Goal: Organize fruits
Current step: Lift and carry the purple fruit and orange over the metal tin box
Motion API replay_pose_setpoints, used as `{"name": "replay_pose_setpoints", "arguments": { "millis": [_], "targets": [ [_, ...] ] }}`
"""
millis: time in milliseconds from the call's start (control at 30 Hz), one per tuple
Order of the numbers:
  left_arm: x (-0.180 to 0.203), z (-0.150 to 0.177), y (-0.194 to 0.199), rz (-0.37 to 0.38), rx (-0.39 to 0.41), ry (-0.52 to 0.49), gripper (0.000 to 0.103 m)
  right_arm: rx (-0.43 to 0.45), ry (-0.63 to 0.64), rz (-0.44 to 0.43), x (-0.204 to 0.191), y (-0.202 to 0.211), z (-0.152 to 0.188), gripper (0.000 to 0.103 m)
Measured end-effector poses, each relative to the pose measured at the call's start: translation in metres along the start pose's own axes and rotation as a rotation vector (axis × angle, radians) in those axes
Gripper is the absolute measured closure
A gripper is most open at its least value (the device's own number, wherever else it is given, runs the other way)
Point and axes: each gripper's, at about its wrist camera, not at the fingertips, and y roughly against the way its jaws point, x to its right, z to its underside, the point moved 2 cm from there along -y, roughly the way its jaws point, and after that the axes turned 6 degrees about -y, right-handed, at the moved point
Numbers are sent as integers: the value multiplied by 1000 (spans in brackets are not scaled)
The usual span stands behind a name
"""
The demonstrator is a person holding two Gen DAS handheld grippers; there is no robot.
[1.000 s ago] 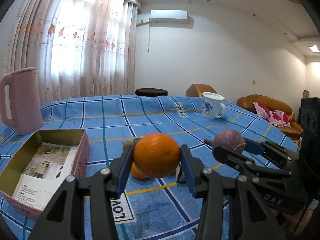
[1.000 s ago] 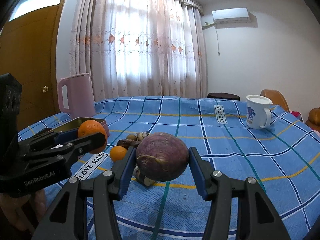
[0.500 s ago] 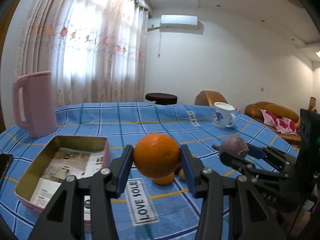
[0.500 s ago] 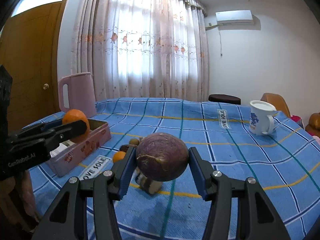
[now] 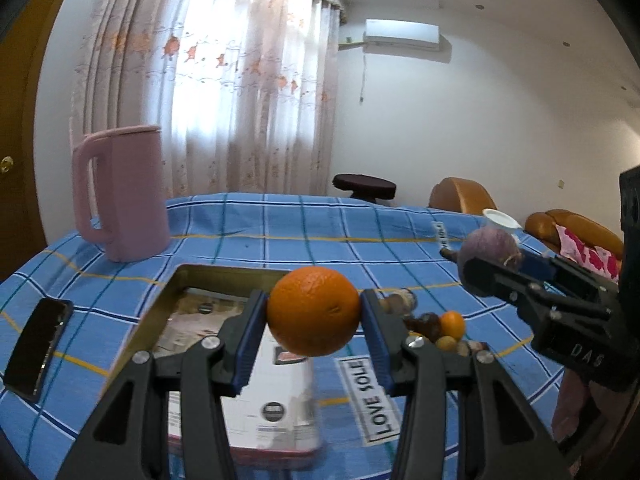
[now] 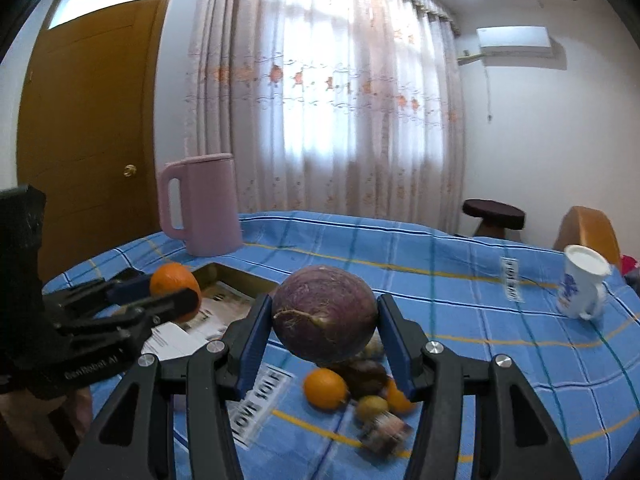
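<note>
Your blue checked tablecloth (image 5: 280, 232) fills the frame, and the open tin box (image 5: 208, 280) sits on it in front of the pink jug (image 5: 120, 196). Your left gripper (image 5: 314, 316) is clamped on the big orange (image 5: 314, 310), held in the air over the box's right edge. Your right gripper (image 6: 326, 320) is squeezed tight on the purple round fruit (image 6: 325, 314), aloft right of the box, above the small fruit pile (image 6: 352, 388). The white mug (image 6: 580, 284) stands well right of the box.
</note>
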Motion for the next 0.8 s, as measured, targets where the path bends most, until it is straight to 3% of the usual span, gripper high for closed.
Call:
{"name": "replay_pose_setpoints", "arguments": {
  "millis": [400, 800],
  "targets": [
    [-52, 0, -19, -49, -71, 43, 54, -65, 78, -89, -50, -52, -20, 48],
    [-86, 10, -33, -82, -133, 68, 54, -162, 111, -130, -86, -107, -3, 48]
  ]
}}
